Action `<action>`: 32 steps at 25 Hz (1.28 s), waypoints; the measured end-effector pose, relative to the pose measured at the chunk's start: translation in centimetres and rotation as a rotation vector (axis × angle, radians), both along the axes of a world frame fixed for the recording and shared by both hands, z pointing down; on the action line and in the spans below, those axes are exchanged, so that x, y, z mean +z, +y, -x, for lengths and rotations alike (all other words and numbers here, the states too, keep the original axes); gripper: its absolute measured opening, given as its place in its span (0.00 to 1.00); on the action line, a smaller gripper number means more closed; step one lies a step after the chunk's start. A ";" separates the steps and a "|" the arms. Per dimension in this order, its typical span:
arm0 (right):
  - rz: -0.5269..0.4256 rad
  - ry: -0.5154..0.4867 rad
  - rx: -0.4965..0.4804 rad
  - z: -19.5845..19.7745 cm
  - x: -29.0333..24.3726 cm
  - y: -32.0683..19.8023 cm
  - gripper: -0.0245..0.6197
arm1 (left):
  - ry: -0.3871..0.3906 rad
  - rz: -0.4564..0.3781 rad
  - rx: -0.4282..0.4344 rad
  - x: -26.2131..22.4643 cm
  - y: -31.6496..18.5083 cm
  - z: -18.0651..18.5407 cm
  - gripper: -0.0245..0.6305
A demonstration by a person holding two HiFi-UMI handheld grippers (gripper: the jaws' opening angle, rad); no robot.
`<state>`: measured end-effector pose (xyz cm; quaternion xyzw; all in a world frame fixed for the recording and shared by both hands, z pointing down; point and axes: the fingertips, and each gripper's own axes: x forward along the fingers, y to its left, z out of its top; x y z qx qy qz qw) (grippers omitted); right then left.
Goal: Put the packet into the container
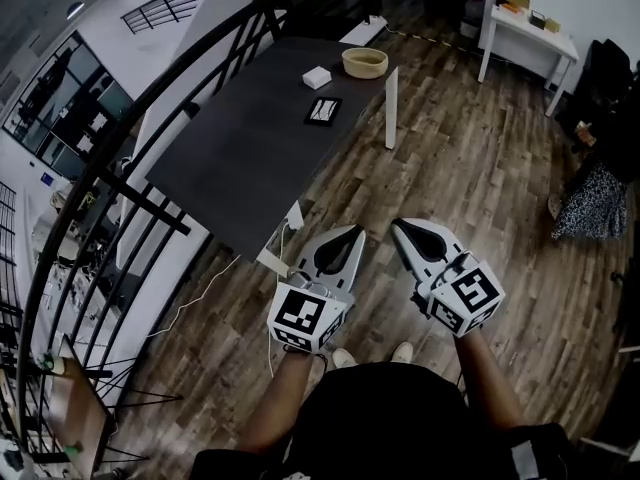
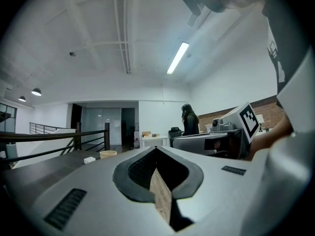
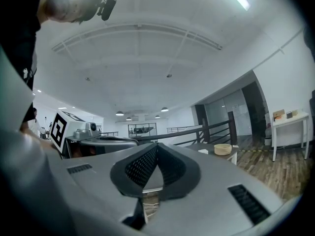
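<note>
A dark flat packet lies on the dark grey table, far ahead of me. Beyond it a tan round container stands near the table's far end, with a small white box to its left. Both grippers hang over the wooden floor in front of my body, well short of the table. My left gripper is shut and empty, its tip closed. My right gripper is shut too, with nothing between the jaws. The container shows small in both gripper views.
A black curved railing runs along the table's left side. A white desk with small items stands at the back right. A person stands in the distance. A white cable trails on the floor near the table's corner.
</note>
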<state>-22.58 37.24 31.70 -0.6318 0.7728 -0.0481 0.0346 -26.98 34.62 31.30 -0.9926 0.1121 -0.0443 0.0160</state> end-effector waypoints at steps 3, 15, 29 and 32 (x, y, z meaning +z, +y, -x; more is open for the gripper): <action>-0.001 -0.004 -0.006 -0.5 -0.1 0.5 0.05 | 0.003 0.007 -0.003 -0.1 0.4 -0.5 0.05; -0.013 -0.010 -0.027 -4.4 0.7 3.9 0.05 | -0.011 0.023 -0.024 0.8 3.3 -4.4 0.05; 0.000 -0.050 -0.020 -9.0 2.5 5.4 0.05 | -0.051 0.044 -0.041 2.2 5.0 -7.9 0.05; -0.011 -0.072 -0.021 -9.8 2.6 5.0 0.05 | -0.055 0.041 -0.037 2.2 4.6 -8.6 0.05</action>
